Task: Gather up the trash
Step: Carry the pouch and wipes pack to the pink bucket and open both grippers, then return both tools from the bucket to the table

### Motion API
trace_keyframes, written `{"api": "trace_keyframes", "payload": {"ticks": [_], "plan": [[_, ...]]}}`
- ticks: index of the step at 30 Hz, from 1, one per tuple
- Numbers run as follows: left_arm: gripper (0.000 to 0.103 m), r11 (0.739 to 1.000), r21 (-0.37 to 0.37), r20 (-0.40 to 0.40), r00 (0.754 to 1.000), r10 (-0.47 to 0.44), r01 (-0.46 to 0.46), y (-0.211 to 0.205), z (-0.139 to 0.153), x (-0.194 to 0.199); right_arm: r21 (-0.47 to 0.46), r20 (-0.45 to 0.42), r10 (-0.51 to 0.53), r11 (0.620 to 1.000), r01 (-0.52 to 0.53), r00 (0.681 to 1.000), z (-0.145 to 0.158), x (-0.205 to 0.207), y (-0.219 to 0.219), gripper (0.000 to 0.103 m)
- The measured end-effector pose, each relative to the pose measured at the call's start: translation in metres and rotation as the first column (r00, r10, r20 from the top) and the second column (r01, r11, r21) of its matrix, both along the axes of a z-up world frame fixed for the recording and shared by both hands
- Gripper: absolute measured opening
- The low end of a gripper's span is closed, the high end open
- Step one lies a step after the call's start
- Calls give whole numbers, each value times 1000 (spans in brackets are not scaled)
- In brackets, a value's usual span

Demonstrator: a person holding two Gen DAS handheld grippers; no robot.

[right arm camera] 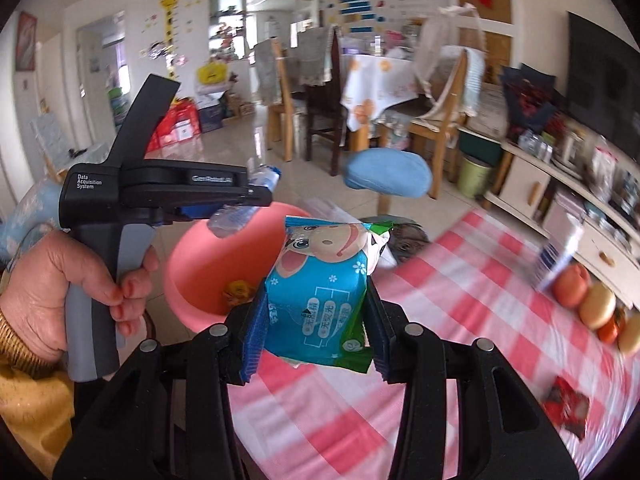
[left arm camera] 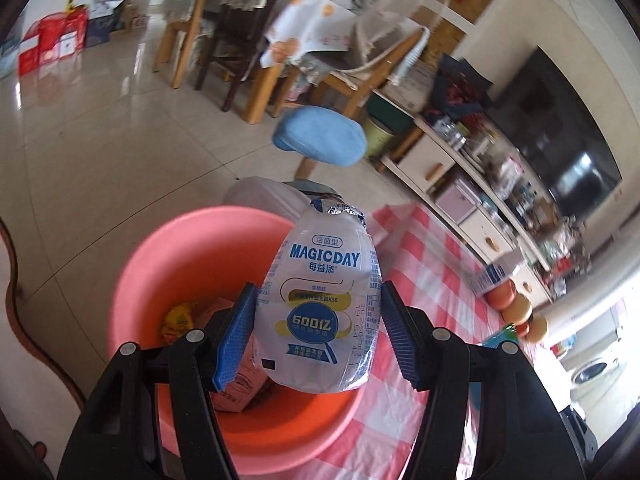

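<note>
My left gripper point(left arm camera: 318, 290) is shut on a white MAGICDAY drink bottle point(left arm camera: 320, 300) with a foil top, held upright above a pink basin point(left arm camera: 160, 248). A yellow wrapper point(left arm camera: 178, 318) and a pink carton point(left arm camera: 236, 384) lie in the basin. In the right wrist view, my right gripper point(right arm camera: 317, 286) is shut on a blue wet-wipe packet point(right arm camera: 320, 304) with a cartoon face, near the pink basin point(right arm camera: 188, 272). A hand holds the left gripper point(right arm camera: 256, 196) over the basin's far rim, with the bottle point(right arm camera: 232, 216) in it.
The basin stands on a table with a pink-and-white checked cloth point(right arm camera: 460, 300). Fruit point(right arm camera: 596, 304) and a blue-white box point(right arm camera: 556, 256) sit at its right edge, with a red wrapper point(right arm camera: 568, 404) nearer. A blue stool cushion point(left arm camera: 320, 136), dining chairs and a TV cabinet stand beyond.
</note>
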State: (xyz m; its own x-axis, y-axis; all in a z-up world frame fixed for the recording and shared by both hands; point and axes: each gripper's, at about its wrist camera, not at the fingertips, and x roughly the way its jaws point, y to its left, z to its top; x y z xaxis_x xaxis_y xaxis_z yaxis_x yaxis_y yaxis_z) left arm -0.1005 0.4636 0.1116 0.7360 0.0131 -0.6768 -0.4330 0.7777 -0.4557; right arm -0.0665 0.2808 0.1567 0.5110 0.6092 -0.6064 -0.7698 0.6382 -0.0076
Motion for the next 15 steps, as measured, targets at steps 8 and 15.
{"api": "trace_keyframes", "payload": {"ticks": [8,15], "plan": [[77,996,-13,-46,995,91,-92,27,-17,-3,-62,2,98,993,-98,995,-14,8,71,55],[88,995,80,-89,994,68,-61,12,-17,5,18,7,-13,1000,13,1000,-24,12,47,82]]}}
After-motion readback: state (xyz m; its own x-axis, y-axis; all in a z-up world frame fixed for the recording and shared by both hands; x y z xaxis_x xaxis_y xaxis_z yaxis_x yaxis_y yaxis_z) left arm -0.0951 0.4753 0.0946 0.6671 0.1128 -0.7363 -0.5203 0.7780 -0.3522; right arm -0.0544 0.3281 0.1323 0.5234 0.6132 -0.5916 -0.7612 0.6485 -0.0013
